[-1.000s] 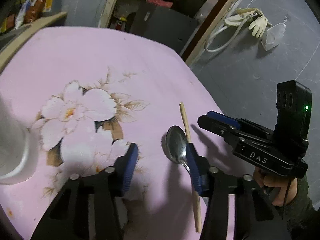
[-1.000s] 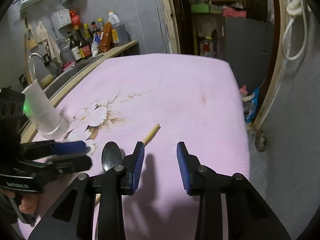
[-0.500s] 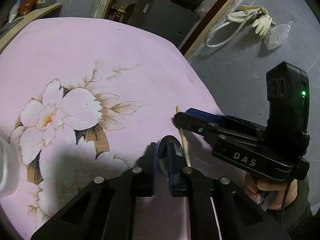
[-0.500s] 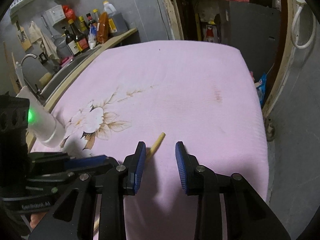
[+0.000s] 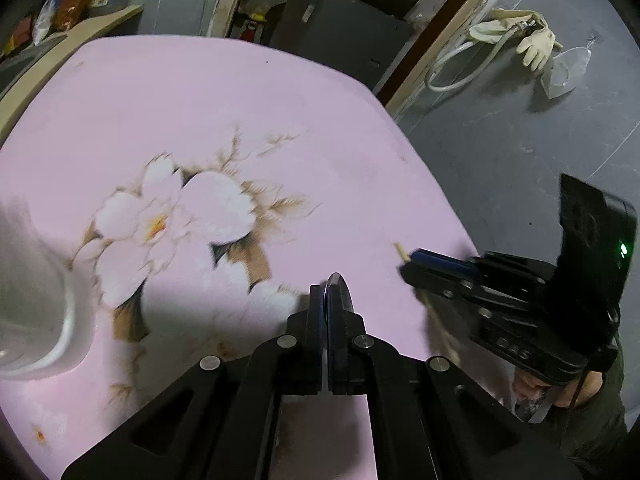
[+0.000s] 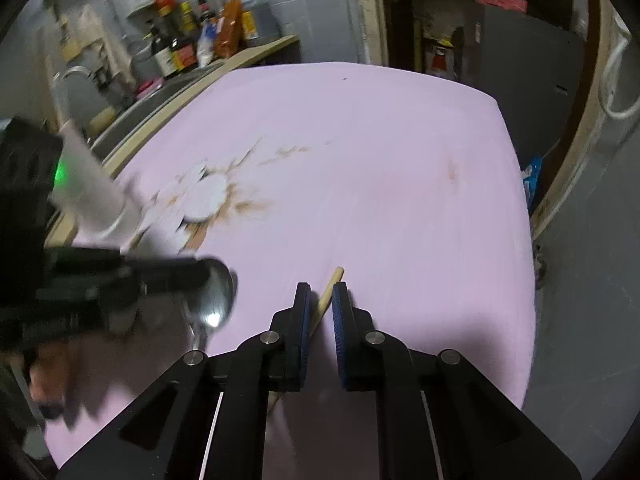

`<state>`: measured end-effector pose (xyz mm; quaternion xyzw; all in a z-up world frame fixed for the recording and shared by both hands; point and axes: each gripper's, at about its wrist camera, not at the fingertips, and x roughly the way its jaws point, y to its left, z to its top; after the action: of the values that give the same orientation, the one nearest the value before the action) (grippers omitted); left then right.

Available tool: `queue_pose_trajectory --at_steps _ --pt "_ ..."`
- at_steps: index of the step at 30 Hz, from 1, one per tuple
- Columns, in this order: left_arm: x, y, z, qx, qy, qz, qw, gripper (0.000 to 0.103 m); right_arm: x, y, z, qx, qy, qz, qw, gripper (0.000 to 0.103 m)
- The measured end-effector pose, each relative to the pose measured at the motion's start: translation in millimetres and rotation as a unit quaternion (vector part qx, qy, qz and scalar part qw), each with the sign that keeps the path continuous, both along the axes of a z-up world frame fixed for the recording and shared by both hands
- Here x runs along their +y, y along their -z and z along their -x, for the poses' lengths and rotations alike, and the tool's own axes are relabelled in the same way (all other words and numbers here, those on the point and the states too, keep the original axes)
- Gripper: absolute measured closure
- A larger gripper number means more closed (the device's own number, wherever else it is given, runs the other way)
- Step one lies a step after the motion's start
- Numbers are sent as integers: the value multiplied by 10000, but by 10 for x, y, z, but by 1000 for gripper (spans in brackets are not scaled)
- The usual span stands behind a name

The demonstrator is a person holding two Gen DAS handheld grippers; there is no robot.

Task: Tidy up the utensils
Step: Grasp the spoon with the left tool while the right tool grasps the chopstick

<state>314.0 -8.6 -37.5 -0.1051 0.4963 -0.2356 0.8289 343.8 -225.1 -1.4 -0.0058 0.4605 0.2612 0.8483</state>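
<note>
Looking along the left gripper (image 5: pixel 325 300) in the left wrist view, its jaws stand pressed together on the spoon (image 5: pixel 340 292), whose bowl pokes edge-on above the pads at centre frame; the handle is hidden behind the jaws, so I cannot tell how far down the grip sits; the spoon's long axis seems to run along the line the jaws point, away toward the flower print on the pink table (image 5: pixel 240 120). At the right of the frame the right gripper (image 5: pixel 416 266) reaches in from the lower right, with the pale tip of the chopstick (image 5: pixel 400 250) showing just past its nose; a blurred white cup (image 5: pixel 36 312) sits at the left edge, well apart from both tools.

Seen from the right wrist view, the right gripper (image 6: pixel 321 304) has its jaws closing, a narrow gap left between the blue pads; the chopstick (image 6: pixel 330 290) lies in that gap, slanting from lower left to upper right, its free end just beyond the pads; it appears to lean on the left pad and whether the right pad presses it I cannot tell. At the left of this frame the left gripper (image 6: pixel 196 276) holds the spoon (image 6: pixel 214 298), bowl shining, just beside the chopstick; the cup (image 6: pixel 92 188) stands in the upper left, nearer the left hand, so the spoon looks likelier to reach it first.
</note>
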Motion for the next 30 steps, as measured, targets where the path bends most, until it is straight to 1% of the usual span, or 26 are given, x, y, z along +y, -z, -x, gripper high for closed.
queue_pose_trajectory --at_steps 3,6,9,11,13,15,16,18,20,22,23,25,26,27,29,30 --pt "43 -17 50 10 38 -44 10000 103 -28 -32 168 -21 -18 74 10000 93" --pt "32 -44 86 -39 56 -112 9999 103 1 -41 275 -87 1 273 9996 90" --pt "-25 -103 154 -223 120 -228 9994 103 29 -52 321 -25 87 368 9993 85" --pt "-62 -137 204 -340 178 -284 9989 103 69 -65 348 -8 40 512 9987 81" --pt "-84 -165 237 -445 212 -322 9983 103 113 -48 360 -24 62 650 9979 80" --pt "-123 -192 248 -518 215 -359 9978 103 153 -27 368 -63 73 736 9972 77" --pt "-133 -205 248 -531 203 -371 9977 103 191 -20 367 -125 47 845 9963 77" --pt "-123 -223 253 -551 177 -362 9977 103 191 -12 360 -161 108 895 9958 82" --pt "-102 -253 279 -620 149 -365 9973 103 138 -29 332 -105 212 756 9969 92" --pt "-98 -298 315 -730 109 -389 9965 103 49 -43 309 10 380 423 9984 98" --pt "-95 -323 339 -797 96 -408 9959 103 8 -42 307 49 442 244 9987 100" --pt "-73 -383 397 -942 74 -471 9944 103 -89 -44 316 125 627 -161 9978 100" --pt "-76 -414 427 -1040 54 -530 9932 103 -120 -69 354 49 678 -381 9970 100" --pt "-74 -455 466 -1176 22 -625 9911 103 -131 -116 416 -131 731 -486 9961 100" --pt "-73 -522 533 -1402 -44 -762 9872 103 -113 -243 567 -596 773 -681 9929 100" --pt "-63 -565 575 -1540 -96 -823 9846 103 -95 -331 668 -915 809 -765 9896 100"
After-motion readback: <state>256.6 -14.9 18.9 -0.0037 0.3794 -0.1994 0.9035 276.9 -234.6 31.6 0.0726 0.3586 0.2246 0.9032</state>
